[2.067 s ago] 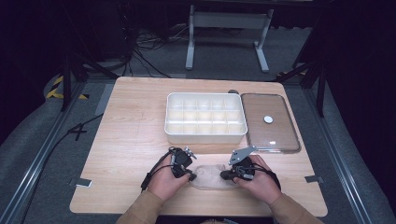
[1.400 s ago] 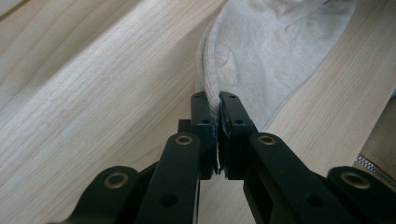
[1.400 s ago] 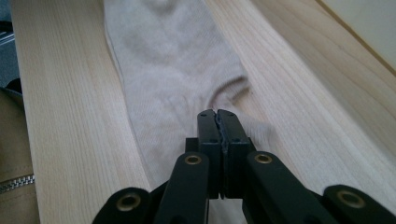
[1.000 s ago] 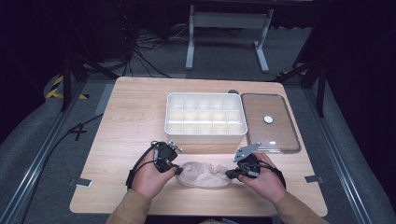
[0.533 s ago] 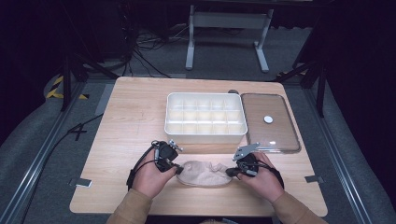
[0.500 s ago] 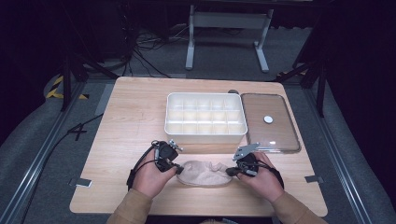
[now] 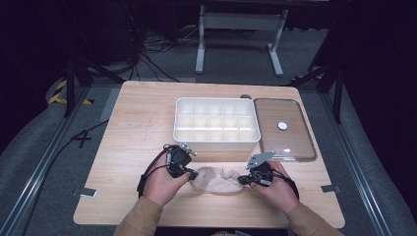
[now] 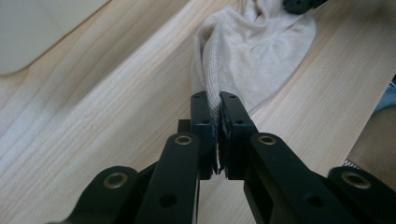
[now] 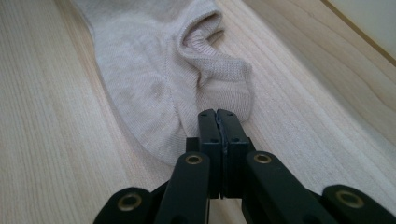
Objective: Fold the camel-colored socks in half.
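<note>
A beige sock (image 7: 216, 179) lies stretched out on the wooden table (image 7: 137, 128) between my two hands. My left gripper (image 7: 193, 173) is at its left end. In the left gripper view the left gripper (image 8: 218, 100) is shut on a ribbed fold of the sock (image 8: 261, 42), with fabric pinched between the pads. My right gripper (image 7: 242, 180) is at the sock's right end. In the right gripper view the right gripper (image 9: 217, 114) has its jaws pressed together at the edge of the sock's cuff (image 9: 219, 70), and no fabric shows between them.
A white compartment box (image 7: 216, 145) stands just beyond the sock, its cells looking empty. Its clear lid (image 7: 290, 142) with a white knob lies flat to the right of it. Bare wood stretches to the left of the box.
Two seconds ago the hands were close together with the sock bunched between them. The left gripper then moved left and the sock stretched out. Over the last second nothing has moved.
</note>
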Demonstrator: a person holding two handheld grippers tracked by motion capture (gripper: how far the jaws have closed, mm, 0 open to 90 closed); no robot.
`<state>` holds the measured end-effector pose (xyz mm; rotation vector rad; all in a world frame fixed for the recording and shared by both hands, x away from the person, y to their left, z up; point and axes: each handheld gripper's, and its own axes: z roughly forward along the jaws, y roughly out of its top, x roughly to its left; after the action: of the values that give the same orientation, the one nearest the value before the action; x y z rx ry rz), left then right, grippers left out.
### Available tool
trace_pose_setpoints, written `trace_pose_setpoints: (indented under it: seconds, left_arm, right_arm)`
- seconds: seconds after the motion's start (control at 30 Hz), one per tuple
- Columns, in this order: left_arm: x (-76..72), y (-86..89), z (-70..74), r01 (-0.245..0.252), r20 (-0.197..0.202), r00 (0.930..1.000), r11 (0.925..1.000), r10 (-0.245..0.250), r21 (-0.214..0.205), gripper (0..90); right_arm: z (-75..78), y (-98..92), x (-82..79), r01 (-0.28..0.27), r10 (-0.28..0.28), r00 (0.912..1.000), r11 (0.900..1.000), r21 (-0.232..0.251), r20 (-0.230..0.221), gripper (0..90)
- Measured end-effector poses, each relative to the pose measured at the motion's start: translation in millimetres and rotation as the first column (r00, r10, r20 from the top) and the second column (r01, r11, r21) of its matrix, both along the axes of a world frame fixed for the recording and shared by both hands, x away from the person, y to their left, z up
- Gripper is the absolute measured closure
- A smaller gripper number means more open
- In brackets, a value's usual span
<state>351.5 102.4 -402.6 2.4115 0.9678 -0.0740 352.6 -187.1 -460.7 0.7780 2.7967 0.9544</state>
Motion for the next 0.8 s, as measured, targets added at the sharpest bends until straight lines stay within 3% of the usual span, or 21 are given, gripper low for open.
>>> trace_pose_setpoints:
  seconds: [0.13,0.33,0.5,0.67,0.8]
  left_arm:
    - [1.3,-7.9,5.6,0.037,0.017,0.9992,0.9991,-0.037,-0.021,85.7]
    - [2.8,-21.6,9.8,0.064,0.033,0.9974,0.9978,-0.064,-0.016,85.7]
    - [8.2,-39.5,8.7,0.100,0.028,0.9947,0.9949,-0.099,-0.017,85.7]
    - [11.7,-53.9,8.5,0.131,0.029,0.9910,0.9912,-0.131,-0.020,85.7]
    - [14.6,-67.5,4.8,0.154,0.029,0.9876,0.9880,-0.154,0.006,85.7]
  right_arm:
    - [-0.4,-1.0,0.0,-0.002,0.002,1.0000,1.0000,0.008,0.002,90.0]
    - [-1.1,-0.8,-1.0,0.002,-0.002,0.9999,0.9999,0.012,0.011,90.0]
    - [-3.3,-1.6,1.6,0.004,-0.004,1.0000,0.9990,0.045,0.002,90.0]
    - [-3.9,-1.0,1.9,0.002,-0.003,0.9999,0.9989,0.047,0.013,90.0]
    - [-3.5,-0.6,2.0,-0.009,0.009,0.9997,0.9992,0.040,0.021,90.0]
